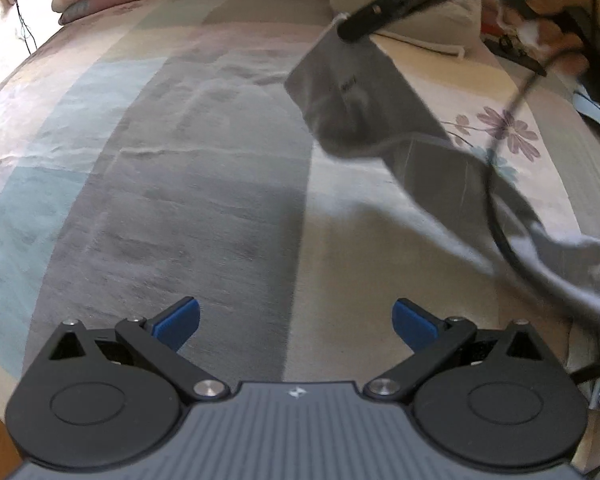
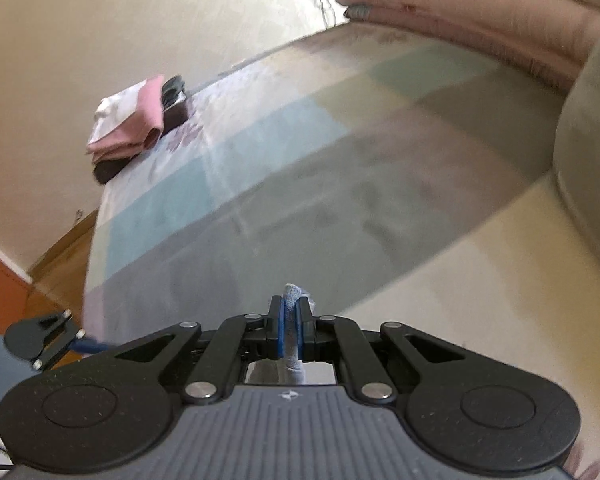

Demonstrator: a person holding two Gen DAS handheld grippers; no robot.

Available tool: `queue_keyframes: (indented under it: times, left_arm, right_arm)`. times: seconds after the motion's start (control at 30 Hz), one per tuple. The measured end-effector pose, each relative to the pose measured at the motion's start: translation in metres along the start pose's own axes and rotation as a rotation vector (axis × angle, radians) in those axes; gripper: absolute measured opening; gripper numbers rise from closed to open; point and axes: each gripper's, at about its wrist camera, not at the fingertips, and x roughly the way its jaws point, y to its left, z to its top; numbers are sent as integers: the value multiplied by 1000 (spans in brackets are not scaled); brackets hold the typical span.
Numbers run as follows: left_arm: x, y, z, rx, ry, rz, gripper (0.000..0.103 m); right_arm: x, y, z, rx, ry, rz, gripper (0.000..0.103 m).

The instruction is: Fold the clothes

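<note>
Two grippers worked over the wide bed (image 1: 188, 184) with its pastel patchwork cover. Hanging above its right side, the grey fabric garment (image 1: 352, 100) dangled from the right gripper (image 2: 291, 330), whose jaws were shut tight on a pinched edge of cloth. The left gripper (image 1: 296, 320) hovered empty, jaws wide apart. Judging the step as spreading the piece, the free jaws should catch the opposite corner, then both lower it flat on the bare cover, clear of the small folded pink-and-dark stack (image 2: 136, 128).
</note>
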Motion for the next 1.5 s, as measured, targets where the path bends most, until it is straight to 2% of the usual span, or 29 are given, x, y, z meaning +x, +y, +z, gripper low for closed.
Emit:
queue_keyframes:
  times: [0.13,0.23,0.33,0.4,0.47,0.53,0.6,0.63,0.67,0.93,1.3,1.33,1.37,1.5]
  left_arm:
    - [2,9,1,-9,-6,0,102]
    - [5,15,-1,-21,-5,1,102]
    - [9,21,-3,-34,2,-8,102]
    - [11,23,-4,-39,7,-12,102]
    - [15,25,-4,-39,11,-13,102]
    - [16,25,-4,-40,12,-15,102]
    - [18,24,-4,-40,15,-17,102]
    - [20,24,-3,-38,16,-19,102]
    - [21,23,-2,-34,17,-19,102]
    - [28,1,9,-6,16,-21,102]
    - [44,-34,48,46,-30,-74,102]
    - [46,-37,51,50,-32,-79,102]
    - [47,-40,54,55,-33,-86,102]
    - [52,-53,62,89,-40,-123,102]
  right_arm:
    - [13,-13,20,-7,26,-53,10]
    - [17,-23,14,22,46,-105,12]
    - [16,-25,-1,64,58,-81,14]
    - [22,-19,-14,59,100,-38,22]
    - [32,-11,-31,17,162,-34,39]
    - [42,-5,-44,-16,207,-32,47]
    - [50,1,-57,-56,241,-60,45]
    - [52,4,-61,-77,256,-84,21]
    - [55,7,-66,-97,271,-107,4]
    - [6,-31,-61,33,169,-160,4]
    - [-35,-116,-77,156,171,-331,4]
    - [-35,-121,-79,171,176,-352,8]
    - [-35,-127,-81,186,180,-380,17]
    - [-40,-133,-88,182,206,-486,21]
